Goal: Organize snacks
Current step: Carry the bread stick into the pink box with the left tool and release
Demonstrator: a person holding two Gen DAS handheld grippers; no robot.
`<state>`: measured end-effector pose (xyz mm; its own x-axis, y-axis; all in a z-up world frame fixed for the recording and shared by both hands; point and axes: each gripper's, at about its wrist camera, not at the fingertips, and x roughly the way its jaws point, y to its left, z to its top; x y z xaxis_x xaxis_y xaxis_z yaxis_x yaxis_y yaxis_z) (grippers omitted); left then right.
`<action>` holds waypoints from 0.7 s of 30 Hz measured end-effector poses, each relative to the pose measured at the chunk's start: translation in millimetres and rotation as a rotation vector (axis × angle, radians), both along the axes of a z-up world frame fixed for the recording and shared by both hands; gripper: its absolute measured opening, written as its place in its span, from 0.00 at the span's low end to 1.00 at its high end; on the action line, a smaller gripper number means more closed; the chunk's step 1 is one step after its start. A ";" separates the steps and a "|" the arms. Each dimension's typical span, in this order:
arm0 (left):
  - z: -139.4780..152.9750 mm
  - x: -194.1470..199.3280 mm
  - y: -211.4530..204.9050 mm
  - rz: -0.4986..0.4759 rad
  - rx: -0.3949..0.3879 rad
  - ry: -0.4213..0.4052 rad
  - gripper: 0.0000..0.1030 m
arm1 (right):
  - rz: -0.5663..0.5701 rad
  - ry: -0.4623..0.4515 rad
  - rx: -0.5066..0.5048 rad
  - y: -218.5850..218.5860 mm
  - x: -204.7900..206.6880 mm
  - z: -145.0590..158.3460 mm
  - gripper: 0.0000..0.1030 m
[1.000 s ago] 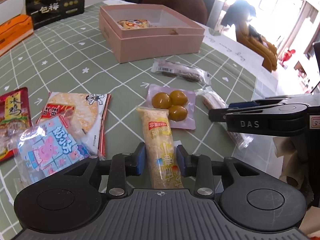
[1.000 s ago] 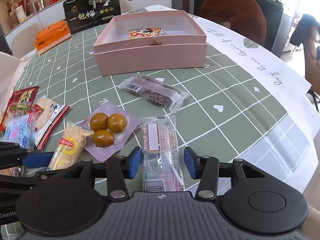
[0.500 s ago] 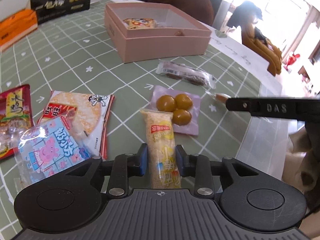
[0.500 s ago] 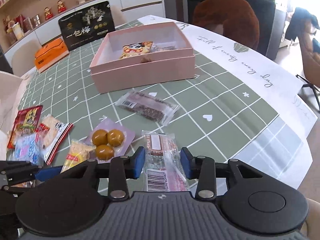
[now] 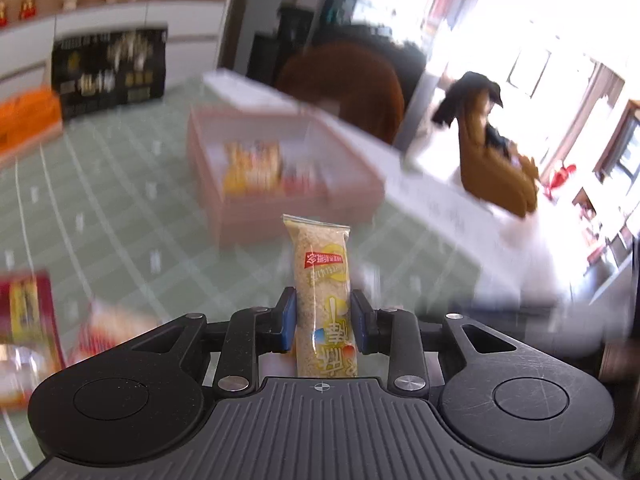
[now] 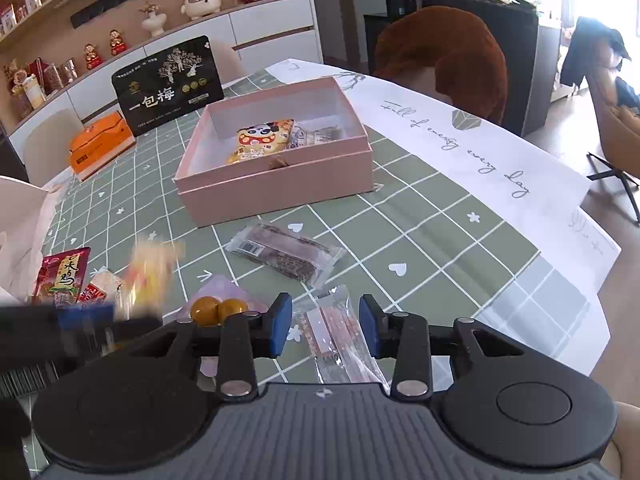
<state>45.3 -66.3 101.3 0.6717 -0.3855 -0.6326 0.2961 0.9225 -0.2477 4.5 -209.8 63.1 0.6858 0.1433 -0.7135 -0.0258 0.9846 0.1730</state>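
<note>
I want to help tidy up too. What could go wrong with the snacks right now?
1. The left gripper pinches only the bottom end of the tall rice snack, so it might tip or slip out.
2. The right gripper is closing around a crinkly clear packet, which may slide away.
3. The pink box already holds snacks, so a dropped one could land crooked.

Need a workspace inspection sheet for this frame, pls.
Surface: green grid tablecloth, white runner on its right.
Job's things: pink box open, panda packet inside; rice bar; clear packet; egg packet, dark bar packet, red packet loose.
Clutter: black box, orange box.
Grippers: left claw clamps the rice bar, raised; right claw closing around the clear packet, contact unclear.
Cables: nothing seen.
Surroundings: brown chair, shelves with figurines.
</note>
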 end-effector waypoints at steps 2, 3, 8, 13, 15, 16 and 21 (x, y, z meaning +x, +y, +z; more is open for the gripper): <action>20.3 23.8 -3.0 0.016 -0.012 -0.060 0.32 | 0.005 0.008 -0.013 0.8 2.3 -1.9 0.36; 31.2 38.7 -5.1 0.024 -0.012 -0.095 0.32 | 0.006 0.014 -0.021 1.0 3.4 -3.4 0.36; 58.1 127.1 -4.9 0.051 -0.048 -0.094 0.32 | 0.020 0.041 -0.050 -0.1 6.8 -6.5 0.36; 40.3 167.1 24.9 0.089 -0.209 -0.038 0.32 | 0.031 0.055 -0.091 -4.1 11.1 -1.6 0.50; 34.0 162.5 35.3 0.141 -0.216 -0.027 0.32 | 0.014 0.043 -0.093 -9.1 8.5 -0.3 0.65; 30.5 157.6 40.6 0.149 -0.223 -0.016 0.32 | 0.005 0.038 -0.083 -11.9 6.6 -0.9 0.68; 7.6 115.0 47.9 0.106 -0.132 0.036 0.32 | 0.016 0.092 -0.033 -14.2 10.9 -18.1 0.68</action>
